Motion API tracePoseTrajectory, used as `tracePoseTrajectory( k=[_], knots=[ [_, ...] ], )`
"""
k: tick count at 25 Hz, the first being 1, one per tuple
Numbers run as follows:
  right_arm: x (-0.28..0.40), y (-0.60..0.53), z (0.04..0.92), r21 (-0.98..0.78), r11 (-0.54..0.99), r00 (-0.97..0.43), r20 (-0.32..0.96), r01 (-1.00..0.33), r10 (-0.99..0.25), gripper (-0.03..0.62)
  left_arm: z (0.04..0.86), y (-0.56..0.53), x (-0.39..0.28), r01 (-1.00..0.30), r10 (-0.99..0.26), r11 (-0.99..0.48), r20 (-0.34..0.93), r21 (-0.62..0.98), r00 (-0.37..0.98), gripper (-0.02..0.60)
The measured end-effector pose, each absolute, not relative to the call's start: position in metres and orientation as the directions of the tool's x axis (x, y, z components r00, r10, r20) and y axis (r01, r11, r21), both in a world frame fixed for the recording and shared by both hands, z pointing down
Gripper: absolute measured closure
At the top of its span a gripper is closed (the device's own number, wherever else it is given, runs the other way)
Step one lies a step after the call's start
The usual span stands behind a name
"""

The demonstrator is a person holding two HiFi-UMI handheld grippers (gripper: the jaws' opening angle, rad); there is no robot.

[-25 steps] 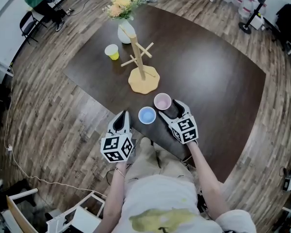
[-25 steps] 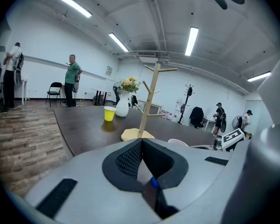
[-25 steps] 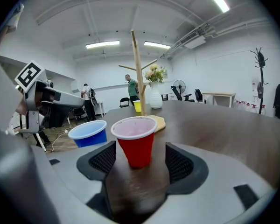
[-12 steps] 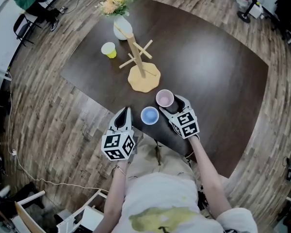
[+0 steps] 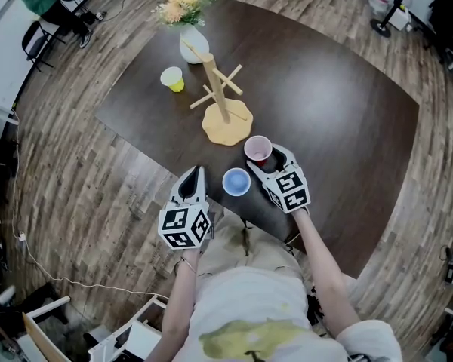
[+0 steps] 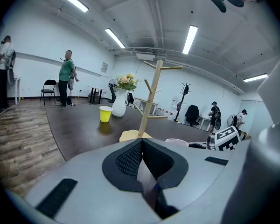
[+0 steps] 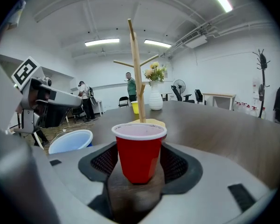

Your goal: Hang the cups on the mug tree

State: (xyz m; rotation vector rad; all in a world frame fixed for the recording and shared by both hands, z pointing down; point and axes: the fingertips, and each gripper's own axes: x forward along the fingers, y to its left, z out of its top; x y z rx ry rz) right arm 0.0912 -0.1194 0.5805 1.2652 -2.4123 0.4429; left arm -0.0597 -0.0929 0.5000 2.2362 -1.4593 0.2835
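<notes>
Since a second ago the right gripper (image 5: 271, 161) and the red cup (image 5: 257, 149) have edged together toward the mug tree (image 5: 220, 89), and its jaws have just been closing with the cup between them. In the right gripper view the pads appear to lie against the cup's upper sides, though I cannot tell whether its bottom has left the table (image 5: 325, 104). The cup stands upright, just short of the tree's wooden base and beside the blue cup (image 5: 236, 181). The left gripper (image 5: 192, 178) hangs over the table's near edge with its jaws pressed together on nothing. The step in hand seems to be securing the red cup for the lift. It is thin-walled and tapered, so the squeeze should be light and low enough that it neither buckles nor slips out. It has no handle, so it should probably go up first, then tip mouth-first over a peg's end. The near pegs slant upward and look free. Room is generous to the right and behind the tree; on the left the yellow cup (image 5: 172, 78) and the vase of flowers (image 5: 192, 47) stand close by, and the blue cup sits just beside the gripper's left jaw, easily clipped.
</notes>
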Motion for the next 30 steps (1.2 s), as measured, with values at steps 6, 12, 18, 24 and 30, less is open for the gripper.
tracePoseTrajectory(
  k=[6, 12, 18, 24, 30],
  knots=[
    [0.098, -0.132, 0.563, -0.029, 0.515, -0.462, 0.486, -0.857, -0.742, 0.307, 0.496, -0.104, -0.059, -0.899, -0.805, -0.355, 0.406, 0.256, 0.433, 0.558],
    [0.099, -0.14, 0.553, 0.062, 0.485, -0.379, 0.542, -0.872, -0.75, 0.31, 0.491, -0.114, -0.052, -0.867, -0.779, -0.422, 0.383, 0.266, 0.496, 0.558],
    [0.098, -0.148, 0.541, 0.159, 0.448, -0.281, 0.586, -0.88, -0.76, 0.312, 0.481, -0.13, -0.055, -0.831, -0.746, -0.487, 0.366, 0.271, 0.556, 0.558],
    [0.092, -0.159, 0.535, 0.242, 0.429, -0.209, 0.607, -0.87, -0.767, 0.313, 0.478, -0.143, -0.056, -0.787, -0.706, -0.554, 0.348, 0.272, 0.617, 0.558],
    [0.09, -0.165, 0.529, 0.315, 0.431, -0.139, 0.65, -0.846, -0.747, 0.313, 0.472, -0.149, -0.053, -0.749, -0.672, -0.6, 0.331, 0.279, 0.662, 0.558]
  ],
)
